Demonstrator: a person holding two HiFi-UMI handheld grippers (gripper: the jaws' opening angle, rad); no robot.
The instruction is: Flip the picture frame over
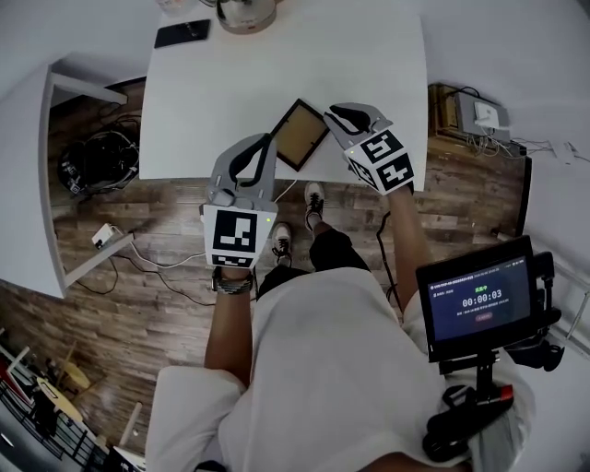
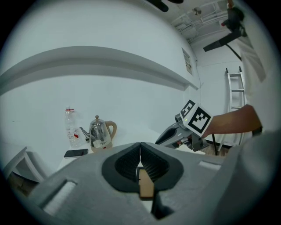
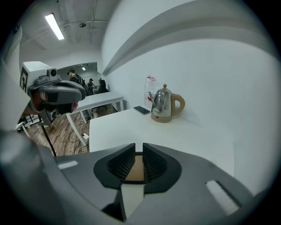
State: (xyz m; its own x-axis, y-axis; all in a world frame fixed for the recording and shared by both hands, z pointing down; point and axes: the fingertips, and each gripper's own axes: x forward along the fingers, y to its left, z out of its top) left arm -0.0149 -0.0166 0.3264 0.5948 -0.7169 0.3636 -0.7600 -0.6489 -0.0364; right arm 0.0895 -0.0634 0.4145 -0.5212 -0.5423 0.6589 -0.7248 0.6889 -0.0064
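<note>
Picture frame (image 1: 300, 135) flat on table (image 1: 230, 83), brown face up, long axis diagonal.

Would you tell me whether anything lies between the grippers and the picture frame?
Nothing visible does. The picture frame lies bare near the front edge of the table, with the left gripper and right gripper close on either side; the kettle and phone sit far back.

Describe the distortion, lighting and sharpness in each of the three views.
Head view: even soft light, the white table nearly washed out, its edges slightly bowed, the picture frame sharp. Left gripper view: strong fisheye, black corners, the kettle clear. Right gripper view: same fisheye, the ceiling strip light blown out, no hard shadows.
</note>
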